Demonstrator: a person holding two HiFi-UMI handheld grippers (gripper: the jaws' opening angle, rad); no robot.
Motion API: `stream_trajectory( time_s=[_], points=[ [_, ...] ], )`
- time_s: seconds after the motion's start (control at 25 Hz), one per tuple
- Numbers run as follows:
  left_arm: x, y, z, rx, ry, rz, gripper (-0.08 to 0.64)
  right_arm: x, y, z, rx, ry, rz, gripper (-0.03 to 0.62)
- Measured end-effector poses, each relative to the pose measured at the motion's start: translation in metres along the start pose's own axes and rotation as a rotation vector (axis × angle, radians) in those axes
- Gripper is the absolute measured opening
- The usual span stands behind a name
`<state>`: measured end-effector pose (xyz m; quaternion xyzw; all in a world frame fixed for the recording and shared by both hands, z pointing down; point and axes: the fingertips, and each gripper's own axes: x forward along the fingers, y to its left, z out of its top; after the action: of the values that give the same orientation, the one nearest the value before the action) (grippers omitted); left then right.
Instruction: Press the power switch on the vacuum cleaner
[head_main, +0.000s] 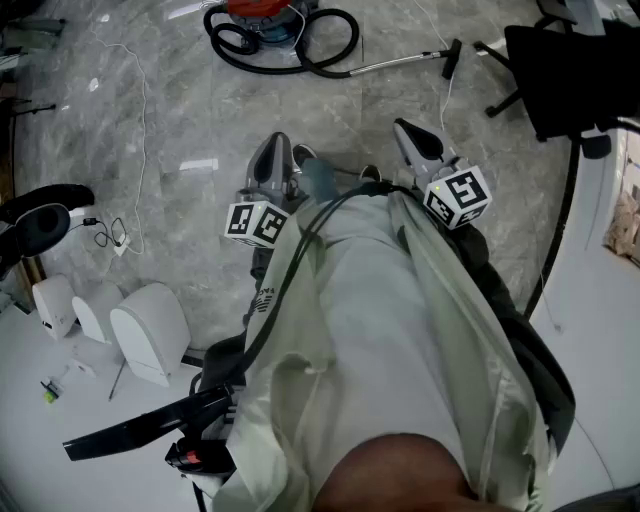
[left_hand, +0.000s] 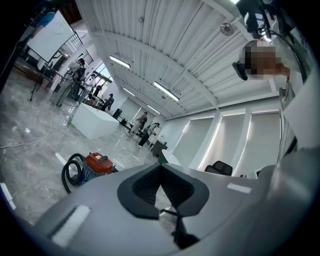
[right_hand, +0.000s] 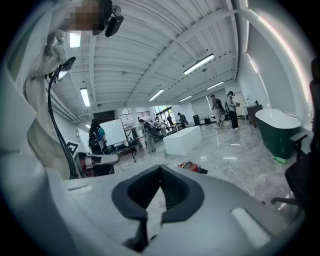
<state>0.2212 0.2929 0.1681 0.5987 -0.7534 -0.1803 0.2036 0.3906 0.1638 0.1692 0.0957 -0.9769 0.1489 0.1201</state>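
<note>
The vacuum cleaner (head_main: 262, 10) stands on the marble floor at the far top of the head view, with a red lid, a coiled black hose (head_main: 300, 50) and a metal wand (head_main: 400, 62). It shows small and red in the left gripper view (left_hand: 98, 163) and in the right gripper view (right_hand: 192, 166). Its power switch cannot be made out. My left gripper (head_main: 278, 142) and right gripper (head_main: 403, 128) are held close to the person's body, pointing forward, well short of the vacuum. Both are shut with nothing between the jaws (left_hand: 160, 167) (right_hand: 160, 169).
A black office chair (head_main: 560, 70) stands at the top right. White pods (head_main: 150, 330), black headphones (head_main: 40, 222) and a thin white cable (head_main: 135, 150) lie to the left. A black nozzle (head_main: 140, 430) is at the lower left. Far off are a white counter (left_hand: 92, 122) and people.
</note>
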Motion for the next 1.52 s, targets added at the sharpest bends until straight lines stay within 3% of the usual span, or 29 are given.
stream_trajectory(
  time_s=[0.4, 0.84, 1.16, 1.32, 1.52],
  points=[
    [-0.006, 0.010, 0.002, -0.005, 0.011, 0.017, 0.003, 0.005, 0.011, 0.002, -0.023, 0.009, 0.001, 0.002],
    [-0.002, -0.006, -0.013, -0.001, 0.057, -0.013, 0.003, -0.028, -0.005, -0.004, 0.068, -0.028, -0.071, 0.002],
    [-0.043, -0.007, -0.027, 0.001, 0.026, 0.093, 0.003, -0.034, 0.003, -0.030, 0.099, 0.020, 0.017, 0.002],
    [-0.059, 0.015, -0.020, -0.030, -0.017, 0.161, 0.003, -0.019, 0.008, -0.040, 0.089, 0.061, 0.052, 0.002],
    [-0.042, 0.036, -0.019, -0.050, 0.011, 0.142, 0.003, 0.003, 0.004, -0.034, 0.097, 0.076, 0.016, 0.002]
  ],
)
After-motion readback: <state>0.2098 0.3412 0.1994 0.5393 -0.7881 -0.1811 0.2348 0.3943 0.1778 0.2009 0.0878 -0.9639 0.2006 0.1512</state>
